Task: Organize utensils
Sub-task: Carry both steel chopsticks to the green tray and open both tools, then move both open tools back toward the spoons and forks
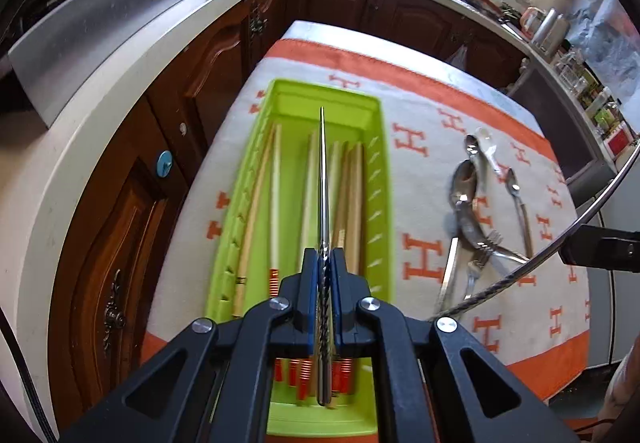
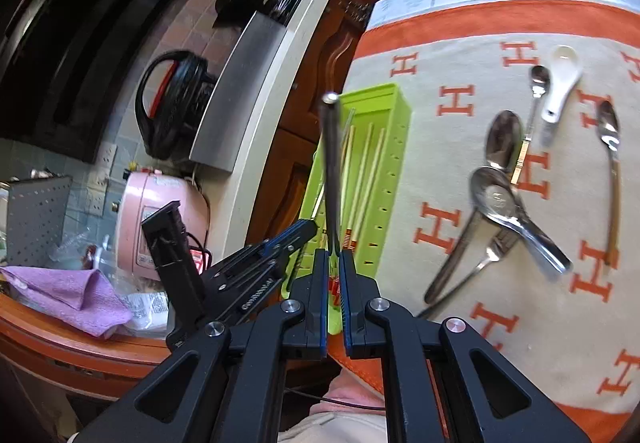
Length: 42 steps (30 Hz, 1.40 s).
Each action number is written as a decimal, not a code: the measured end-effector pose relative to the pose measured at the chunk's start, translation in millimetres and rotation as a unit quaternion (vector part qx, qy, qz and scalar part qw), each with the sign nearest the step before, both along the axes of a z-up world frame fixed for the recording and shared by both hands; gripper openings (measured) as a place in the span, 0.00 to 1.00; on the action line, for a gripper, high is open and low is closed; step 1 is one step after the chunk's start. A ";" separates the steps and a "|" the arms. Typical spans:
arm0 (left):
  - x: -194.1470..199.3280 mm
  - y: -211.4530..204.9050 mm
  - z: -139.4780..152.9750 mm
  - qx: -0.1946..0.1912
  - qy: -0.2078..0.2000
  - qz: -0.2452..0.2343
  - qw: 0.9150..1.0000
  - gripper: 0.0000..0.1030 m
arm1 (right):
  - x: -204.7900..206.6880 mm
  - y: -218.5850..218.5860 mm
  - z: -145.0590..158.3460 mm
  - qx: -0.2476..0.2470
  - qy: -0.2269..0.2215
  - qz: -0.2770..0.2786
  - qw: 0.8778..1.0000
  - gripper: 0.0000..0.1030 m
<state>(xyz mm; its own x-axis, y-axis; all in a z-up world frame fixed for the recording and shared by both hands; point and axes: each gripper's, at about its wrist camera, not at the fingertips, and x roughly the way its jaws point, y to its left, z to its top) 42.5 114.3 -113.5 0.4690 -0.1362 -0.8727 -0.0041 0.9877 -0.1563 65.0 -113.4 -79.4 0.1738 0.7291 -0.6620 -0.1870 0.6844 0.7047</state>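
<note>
A green utensil tray (image 1: 380,179) lies on the orange-and-white H-patterned cloth and holds several wooden chopsticks (image 1: 276,195). My left gripper (image 1: 325,255) is shut on a metal chopstick (image 1: 323,171), held lengthwise above the tray. My right gripper (image 2: 333,255) is shut on another metal chopstick (image 2: 331,163), over the tray's near end (image 2: 396,131). The left gripper (image 2: 296,235) shows beside it in the right wrist view. Spoons and forks (image 1: 472,219) lie in a loose heap right of the tray, also in the right wrist view (image 2: 504,199), with a white ceramic spoon (image 2: 560,83).
A white counter (image 1: 132,55) with dark wooden cabinets runs left of and behind the table. A pink appliance (image 2: 160,219), a black pot lid (image 2: 172,103) and a purple cloth (image 2: 72,295) sit on the counter at left. A cable (image 1: 560,243) crosses the right side.
</note>
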 end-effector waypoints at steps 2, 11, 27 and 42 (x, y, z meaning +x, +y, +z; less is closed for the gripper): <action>1.6 6.8 -7.5 0.000 0.007 0.007 1.000 0.03 | 10.9 24.7 -4.2 -0.012 0.012 0.020 1.000 0.05; -7.3 39.0 -2.8 -0.044 -0.010 0.056 0.997 0.20 | 53.2 96.4 -50.5 -0.087 0.051 0.052 0.994 0.05; 0.9 45.3 -12.0 -0.053 0.011 0.087 0.995 0.28 | 52.8 100.7 -67.4 -0.104 0.069 0.035 0.992 0.15; 5.8 17.1 -5.7 -0.037 0.024 0.061 0.997 0.37 | 19.0 60.3 -70.6 -0.127 0.051 0.025 0.990 0.15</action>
